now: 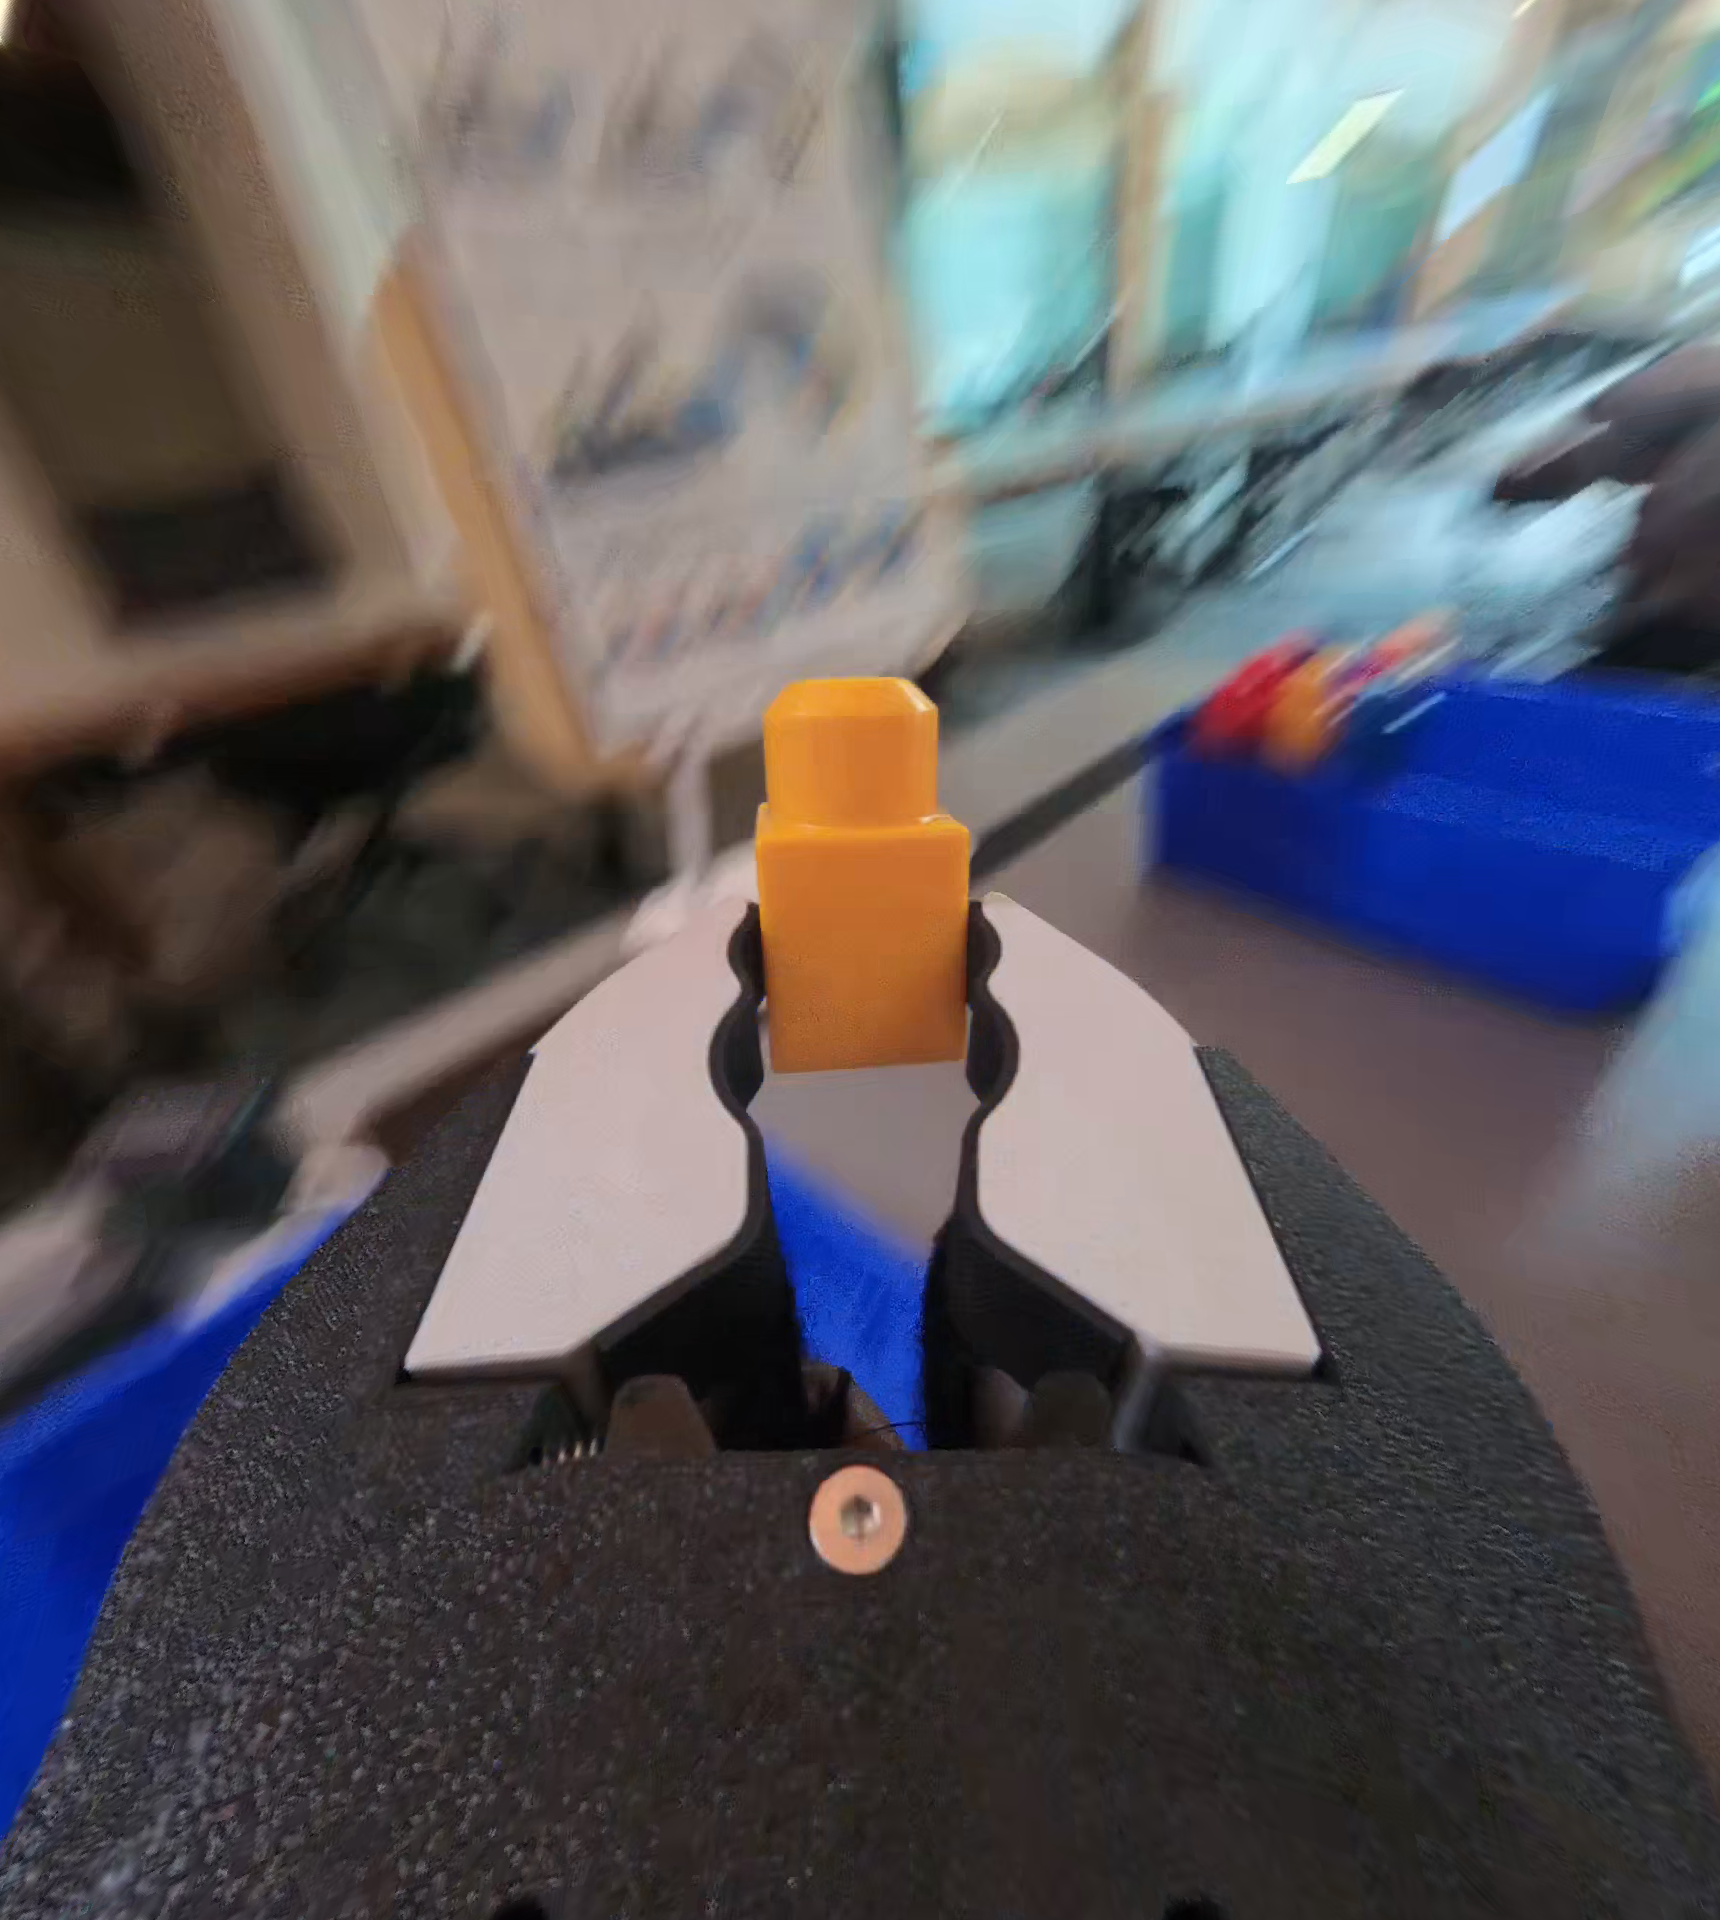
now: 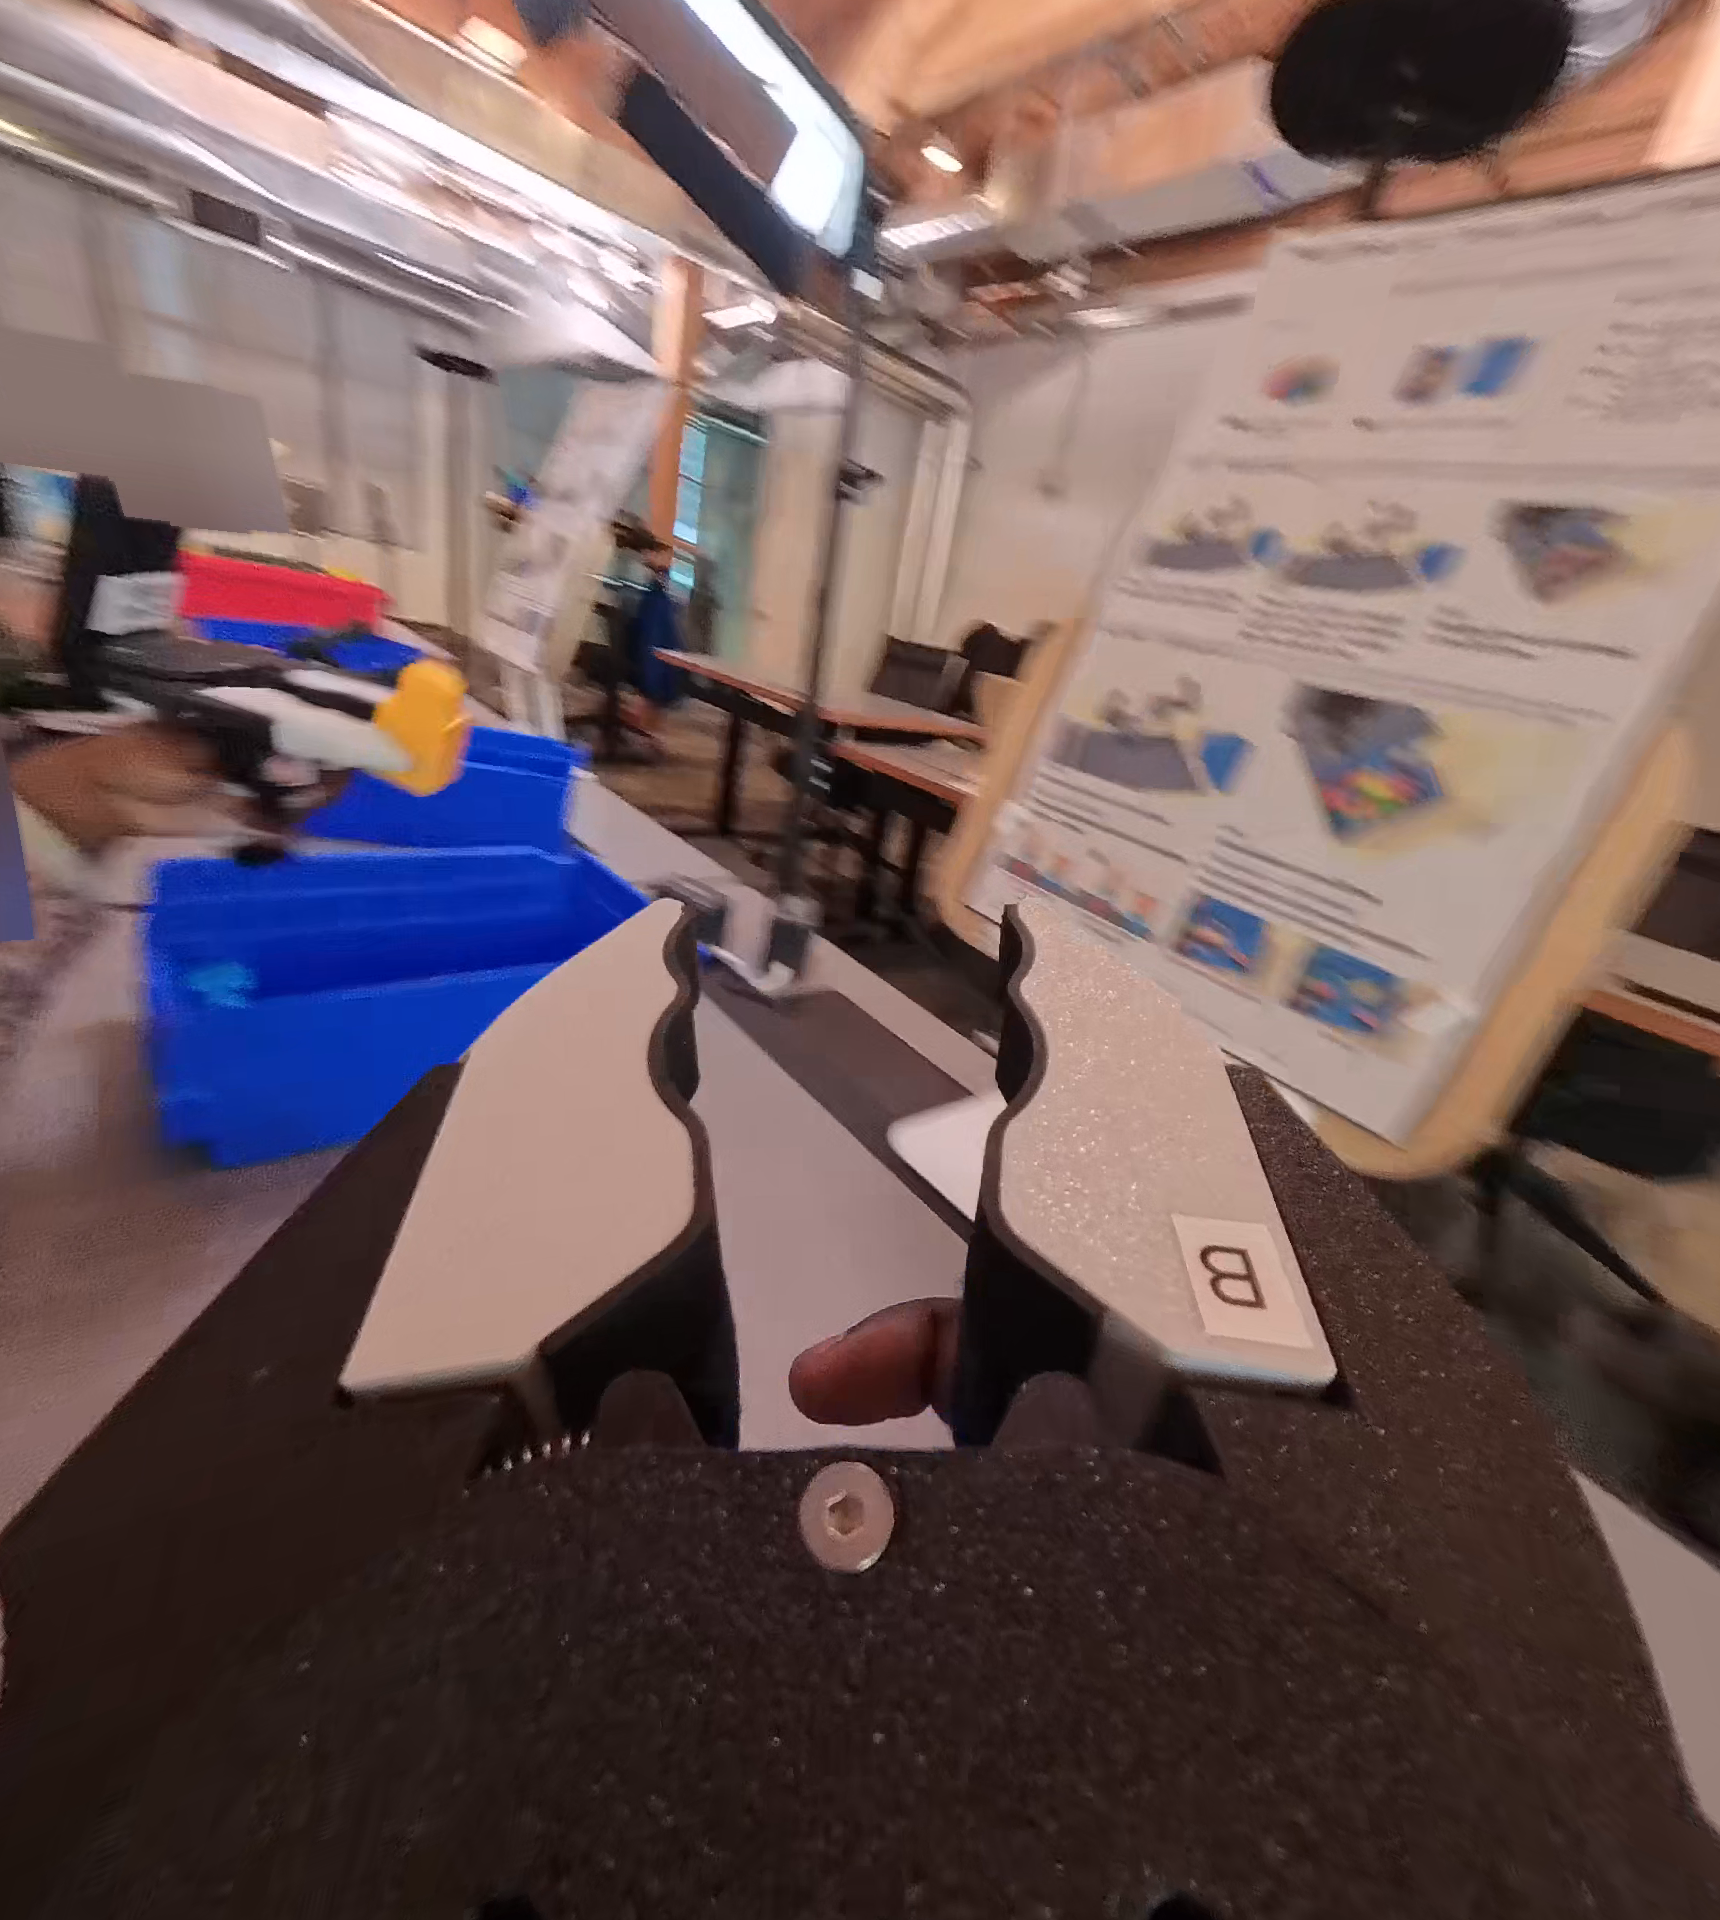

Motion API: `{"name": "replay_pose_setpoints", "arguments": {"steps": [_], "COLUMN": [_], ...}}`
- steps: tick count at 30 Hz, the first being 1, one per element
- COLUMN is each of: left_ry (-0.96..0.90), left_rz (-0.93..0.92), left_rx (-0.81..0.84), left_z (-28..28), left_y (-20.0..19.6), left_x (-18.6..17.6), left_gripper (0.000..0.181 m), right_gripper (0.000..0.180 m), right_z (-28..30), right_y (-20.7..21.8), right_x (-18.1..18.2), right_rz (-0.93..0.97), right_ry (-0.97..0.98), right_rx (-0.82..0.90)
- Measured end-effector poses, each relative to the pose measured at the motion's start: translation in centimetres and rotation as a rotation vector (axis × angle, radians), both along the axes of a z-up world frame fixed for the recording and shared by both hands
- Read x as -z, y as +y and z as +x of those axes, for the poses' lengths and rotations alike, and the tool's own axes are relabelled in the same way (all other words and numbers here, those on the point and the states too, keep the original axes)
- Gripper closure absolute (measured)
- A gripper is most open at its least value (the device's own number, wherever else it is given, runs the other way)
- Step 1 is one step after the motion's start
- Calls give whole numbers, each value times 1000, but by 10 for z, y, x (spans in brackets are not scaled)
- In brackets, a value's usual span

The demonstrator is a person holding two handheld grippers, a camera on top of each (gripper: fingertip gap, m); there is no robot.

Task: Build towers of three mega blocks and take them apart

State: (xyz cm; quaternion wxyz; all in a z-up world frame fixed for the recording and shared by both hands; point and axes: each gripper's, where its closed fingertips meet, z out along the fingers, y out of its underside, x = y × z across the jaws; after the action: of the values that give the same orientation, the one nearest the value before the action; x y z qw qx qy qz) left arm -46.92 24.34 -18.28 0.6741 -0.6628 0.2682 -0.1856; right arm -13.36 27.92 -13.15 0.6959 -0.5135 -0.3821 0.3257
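My left gripper (image 1: 864, 961) is shut on an orange mega block (image 1: 861, 883), held upright with its stud on top, above a blue bin (image 1: 840, 1278) seen between the fingers. The same gripper and orange block (image 2: 425, 725) show far left in the right wrist view, above a blue bin (image 2: 336, 966). My right gripper (image 2: 845, 935) is open and empty, raised over the grey table (image 2: 814, 1195). A second blue bin (image 1: 1438, 831) at the right of the left wrist view holds several blurred red and orange blocks (image 1: 1282, 701).
A poster board on an easel (image 2: 1375, 675) stands close on the right. A red bin (image 2: 274, 587) and another blue bin (image 2: 482, 790) sit behind the near one. Tables and chairs stand farther back. A fingertip (image 2: 866, 1361) shows between my right fingers. Both views are motion-blurred.
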Motion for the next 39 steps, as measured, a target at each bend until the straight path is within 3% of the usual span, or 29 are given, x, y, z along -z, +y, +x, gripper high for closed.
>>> {"name": "replay_pose_setpoints", "arguments": {"steps": [1,3,5,9,12,14,15,20,25,29,36,39], "left_ry": [-83,-206,-185,-53,-14,26,32,97,1,28,-389,-380], "left_rz": [141,269,263,224,203,202,201,204,198,217,313,275], "left_rx": [156,397,555,686,760,772,766,703,668,664,737,790], "left_z": [26,64,98,149,174,186,190,194,202,212,201,209], "left_y": [-18,-47,-61,-70,-79,-80,-79,-68,-71,-72,-71,-72], "left_x": [-31,-70,-75,-65,-62,-58,-58,-49,-71,-72,-115,-108], "left_gripper": [144,144,144,144,145,145,144,135,142,148,149,146], "right_gripper": [125,126,126,120,120,141,143,144,144,144,123,131], "right_z": [-19,-58,-99,-157,-176,-179,-177,-154,-139,-134,-134,-132], "right_y": [-12,-39,-71,-115,-118,-117,-118,-113,-110,-112,-109,-108], "right_x": [-7,-17,-25,-27,-25,-24,-26,-37,-39,-42,-56,-62], "right_rz": [8,25,38,47,22,32,45,33,42,57,85,87], "right_ry": [7,11,17,16,36,60,76,111,94,93,214,297], "right_rx": [-79,-235,-391,-565,-561,-557,-564,-569,-558,-552,-518,-529]}}
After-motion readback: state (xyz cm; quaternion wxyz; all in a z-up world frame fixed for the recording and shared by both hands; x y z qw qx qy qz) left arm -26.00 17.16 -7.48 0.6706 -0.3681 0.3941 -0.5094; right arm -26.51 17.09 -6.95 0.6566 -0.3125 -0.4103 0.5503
